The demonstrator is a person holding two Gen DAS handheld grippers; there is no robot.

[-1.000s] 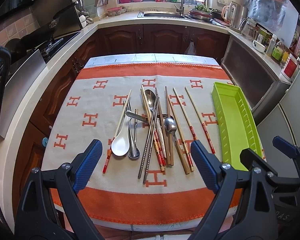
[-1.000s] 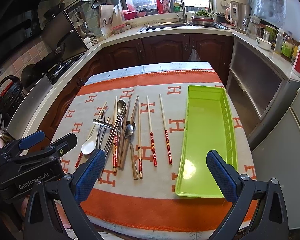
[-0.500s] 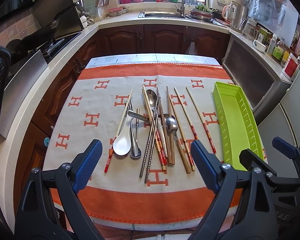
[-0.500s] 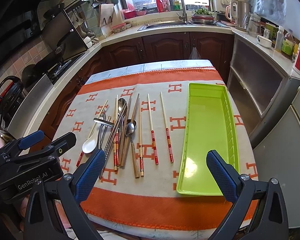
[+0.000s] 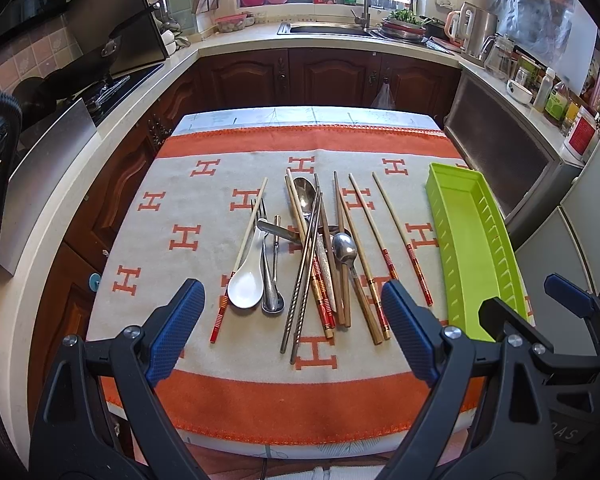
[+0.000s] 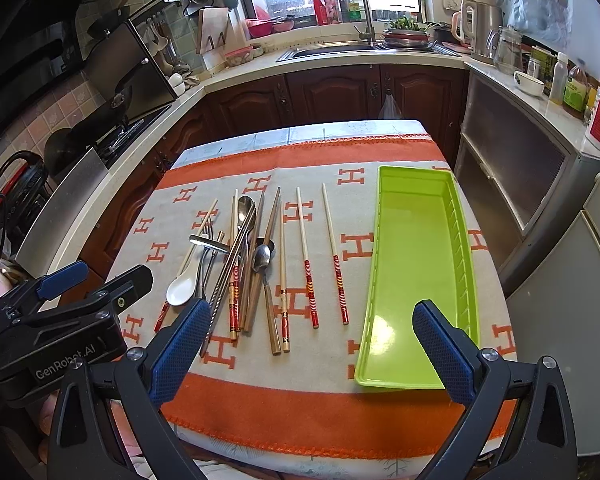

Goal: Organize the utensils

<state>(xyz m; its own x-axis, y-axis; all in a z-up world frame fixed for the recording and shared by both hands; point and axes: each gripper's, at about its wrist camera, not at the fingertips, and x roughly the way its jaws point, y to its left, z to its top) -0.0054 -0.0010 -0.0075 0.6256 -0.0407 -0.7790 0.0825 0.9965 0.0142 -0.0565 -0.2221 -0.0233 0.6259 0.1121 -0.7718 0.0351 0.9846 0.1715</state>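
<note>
A loose pile of utensils lies mid-table: a white ceramic spoon (image 5: 245,289) (image 6: 180,290), steel spoons (image 5: 345,247) (image 6: 261,258), a fork (image 5: 259,210), metal chopsticks (image 5: 305,276) and several wooden chopsticks (image 5: 400,236) (image 6: 332,252) with red bands. An empty lime-green tray (image 5: 474,252) (image 6: 414,272) sits to their right. My left gripper (image 5: 294,336) hovers open above the near edge, in front of the pile. My right gripper (image 6: 314,350) is open too, above the near edge between the chopsticks and the tray. Neither holds anything.
The table carries an orange and grey cloth (image 5: 204,184) with H marks. Beyond it run dark wood cabinets (image 5: 324,76), a sink (image 5: 324,29), a stove (image 5: 104,88) on the left and a grey appliance (image 6: 512,168) close to the table's right side.
Both grippers have drifted slightly back and up, so the utensils and tray sit a little lower in each view. Nothing on the table has moved.
</note>
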